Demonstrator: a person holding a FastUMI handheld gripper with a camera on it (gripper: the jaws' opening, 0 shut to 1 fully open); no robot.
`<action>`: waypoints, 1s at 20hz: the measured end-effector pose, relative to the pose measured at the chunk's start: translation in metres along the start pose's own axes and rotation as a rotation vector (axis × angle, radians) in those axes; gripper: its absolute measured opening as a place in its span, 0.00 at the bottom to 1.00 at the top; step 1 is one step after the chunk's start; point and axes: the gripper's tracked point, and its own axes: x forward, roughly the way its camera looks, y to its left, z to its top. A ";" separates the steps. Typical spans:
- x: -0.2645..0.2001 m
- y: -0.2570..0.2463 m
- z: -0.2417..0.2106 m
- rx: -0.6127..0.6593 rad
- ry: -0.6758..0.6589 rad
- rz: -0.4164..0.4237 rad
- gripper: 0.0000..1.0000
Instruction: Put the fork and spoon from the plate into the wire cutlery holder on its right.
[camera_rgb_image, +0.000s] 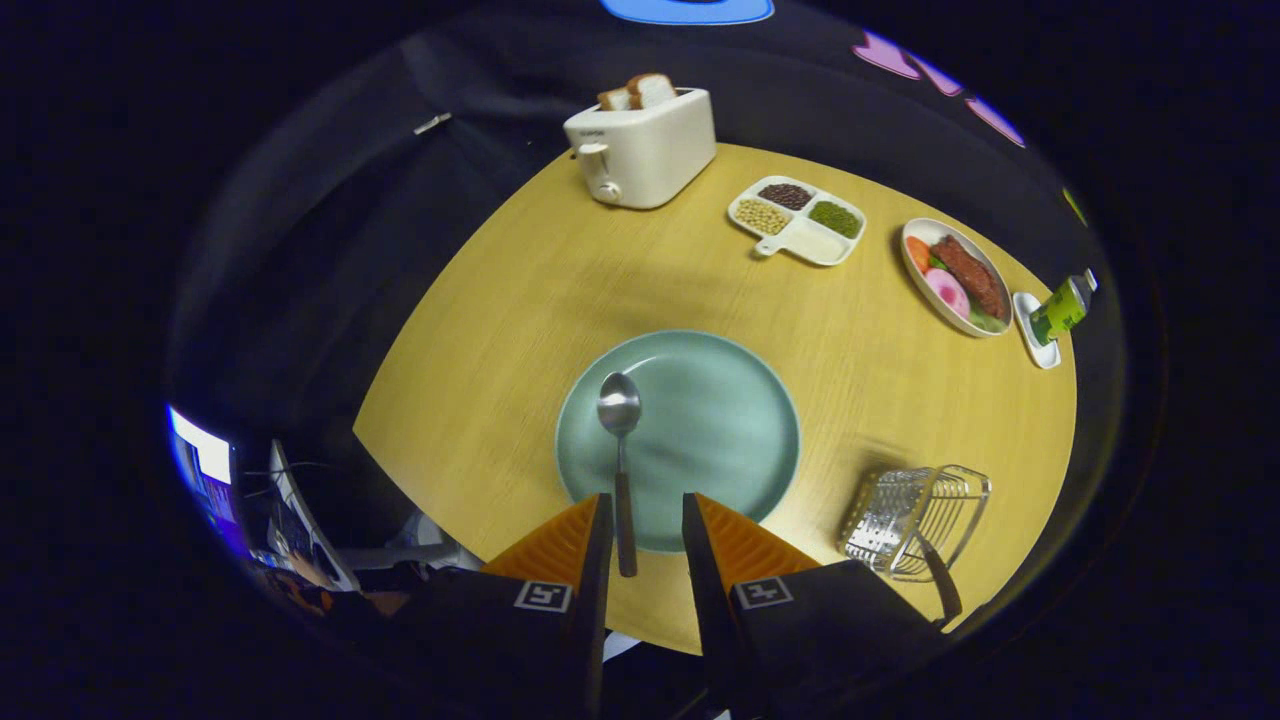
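My fingers (600, 540) are standing spread, a clear gap between them, and I am holding nothing. The spoon's dark handle is lying in that gap, close against my left finger and apart from the right one; whether it is touching the left finger I cannot tell. My gripper (645, 515) is hovering over the near rim of the plate (720, 420).

The spoon (620, 450) is resting with its bowl on the plate and its handle running back over the rim towards me. I am judging it light, stiff and slick at the metal neck, so I am favouring the dark handle, taken across its width near the middle, where it should not pivot.

To my right, on the wooden table (480, 330), the wire cutlery holder (915, 520) is standing, with a dark handle, likely the fork (940, 580), already leaning out of it.
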 end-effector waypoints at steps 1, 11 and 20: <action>0.012 0.006 -0.005 -0.022 0.013 -0.001 0.44; 0.079 0.009 -0.024 -0.047 0.125 -0.081 0.40; 0.087 -0.003 -0.024 -0.004 0.168 -0.116 0.11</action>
